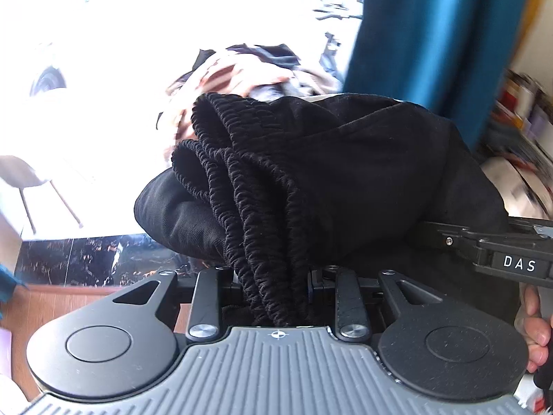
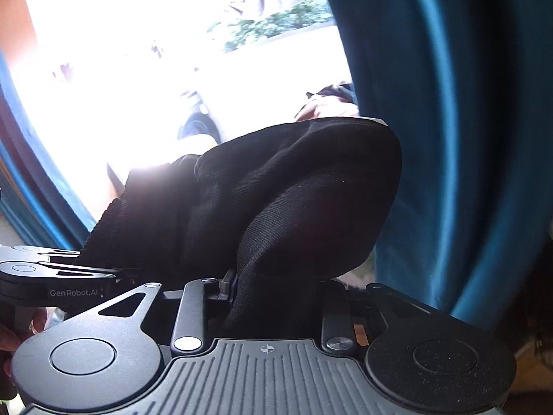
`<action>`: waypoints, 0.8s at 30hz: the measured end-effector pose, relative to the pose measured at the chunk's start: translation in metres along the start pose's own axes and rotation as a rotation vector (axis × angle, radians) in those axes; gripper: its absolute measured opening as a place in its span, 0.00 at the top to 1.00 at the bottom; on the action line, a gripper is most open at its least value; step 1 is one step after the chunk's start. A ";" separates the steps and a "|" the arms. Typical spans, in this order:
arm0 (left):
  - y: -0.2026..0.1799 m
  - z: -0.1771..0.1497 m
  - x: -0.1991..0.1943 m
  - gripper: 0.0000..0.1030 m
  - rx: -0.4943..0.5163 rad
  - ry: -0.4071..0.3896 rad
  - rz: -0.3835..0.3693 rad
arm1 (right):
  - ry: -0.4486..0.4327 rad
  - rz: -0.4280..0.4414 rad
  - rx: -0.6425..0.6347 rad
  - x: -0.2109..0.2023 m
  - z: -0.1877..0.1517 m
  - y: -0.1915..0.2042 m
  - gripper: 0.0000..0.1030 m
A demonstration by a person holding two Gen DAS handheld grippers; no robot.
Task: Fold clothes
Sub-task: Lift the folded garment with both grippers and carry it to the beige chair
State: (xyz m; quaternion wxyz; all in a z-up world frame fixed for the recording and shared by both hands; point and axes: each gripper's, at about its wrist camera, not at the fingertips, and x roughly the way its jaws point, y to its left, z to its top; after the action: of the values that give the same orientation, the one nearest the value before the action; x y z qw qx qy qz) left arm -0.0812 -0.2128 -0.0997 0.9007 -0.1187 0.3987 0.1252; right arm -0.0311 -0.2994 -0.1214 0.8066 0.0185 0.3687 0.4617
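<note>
black trousers (image 1: pixel 345 180) bunched, waistband toward left claw (image 1: pixel 276 290); both it and right claw (image 2: pixel 273 297) grasp them.

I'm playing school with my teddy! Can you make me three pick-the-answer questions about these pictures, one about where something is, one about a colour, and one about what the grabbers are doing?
1. Where is the curtain in the left wrist view?
A. Right of the garment
B. Under the garment
C. Left of the chair

2. What colour is the garment?
A. White
B. Black
C. Yellow

3. What is the left gripper doing?
A. Open, holding nothing
B. Shut on the curtain
C. Shut on the garment's elastic waistband

Answers:
1 A: the blue curtain hangs at upper right.
2 B: the cloth is black in both views.
3 C: the ruched waistband runs between its fingers; the right gripper pinches the garment too.
</note>
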 end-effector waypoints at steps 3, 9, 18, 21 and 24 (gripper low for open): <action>0.022 0.019 0.016 0.73 -0.027 -0.004 0.013 | 0.017 0.018 0.010 0.041 0.026 0.001 0.76; 0.084 0.050 0.050 0.73 -0.080 -0.012 0.008 | 0.053 0.013 -0.032 0.125 0.074 0.020 0.76; 0.221 0.131 0.103 0.73 -0.108 0.005 -0.040 | 0.101 -0.011 -0.014 0.263 0.160 0.065 0.76; 0.272 0.161 0.114 0.73 -0.087 0.006 -0.039 | 0.101 -0.004 -0.023 0.311 0.190 0.084 0.76; 0.315 0.185 0.126 0.73 -0.092 0.003 -0.024 | 0.102 0.003 -0.025 0.356 0.215 0.101 0.76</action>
State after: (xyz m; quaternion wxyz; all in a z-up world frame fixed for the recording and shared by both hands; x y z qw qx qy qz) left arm 0.0270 0.1582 -0.1085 0.8952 -0.1648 0.3925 0.1322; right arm 0.1341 0.0954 -0.1337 0.7863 -0.0146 0.4035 0.4677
